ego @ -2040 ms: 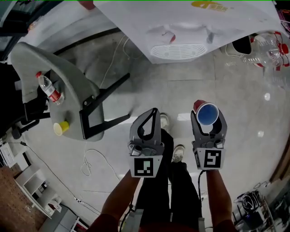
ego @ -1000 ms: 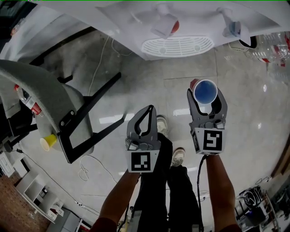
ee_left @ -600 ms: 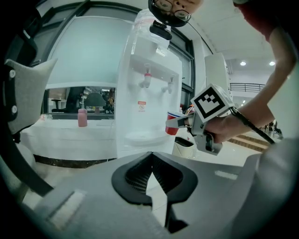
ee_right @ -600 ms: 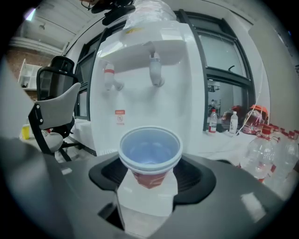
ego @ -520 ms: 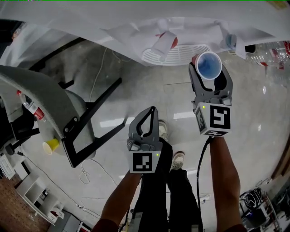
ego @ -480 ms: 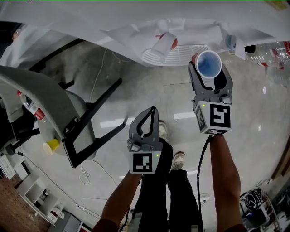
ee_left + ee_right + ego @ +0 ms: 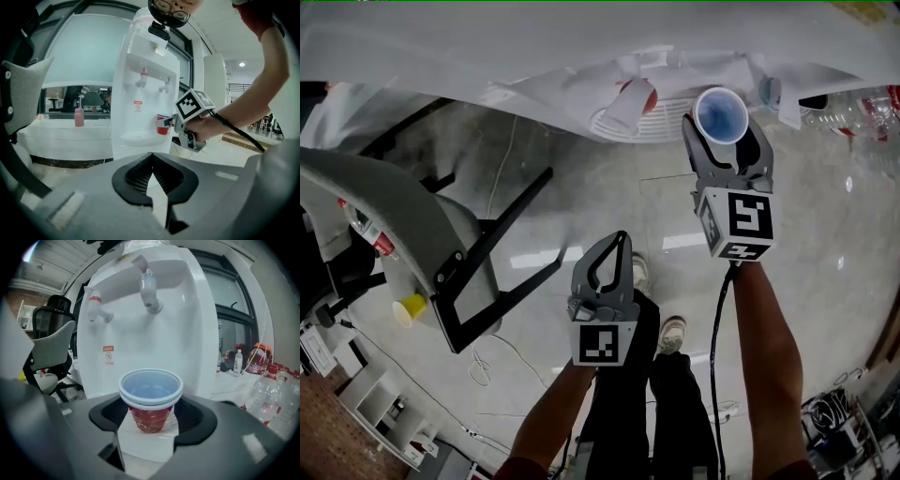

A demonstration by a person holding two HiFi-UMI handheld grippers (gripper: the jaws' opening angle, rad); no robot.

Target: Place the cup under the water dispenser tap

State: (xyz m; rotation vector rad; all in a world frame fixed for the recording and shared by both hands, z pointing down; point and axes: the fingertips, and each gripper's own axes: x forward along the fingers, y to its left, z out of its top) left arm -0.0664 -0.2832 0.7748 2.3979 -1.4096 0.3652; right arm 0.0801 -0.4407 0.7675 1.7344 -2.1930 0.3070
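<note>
Currently the white water dispenser point(image 7: 154, 329) looms ahead of me. My left claw point(image 7: 614, 246) hangs closed and empty, well back. My right claw point(image 7: 719, 131) grips the red cup point(image 7: 150, 401) upright near the drip tray point(image 7: 661, 111), lower than the 2 taps point(image 7: 149, 289).

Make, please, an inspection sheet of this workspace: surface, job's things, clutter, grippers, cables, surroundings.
Surface: glossy grey floor; the dispenser's tray has nothing on it.
Job's things: cup, upright, looks empty, in front of the dispenser, not yet set on the tray; red tap and blue tap above it.
Clutter: yellow cup by the chair; clear bottles right of the dispenser.
Grippers: right gripper shut on cup; left gripper shut, empty, held back.
Cables: dark cable from the right gripper; white cord looped on the floor.
Surroundings: grey chair; the person's shoes.
</note>
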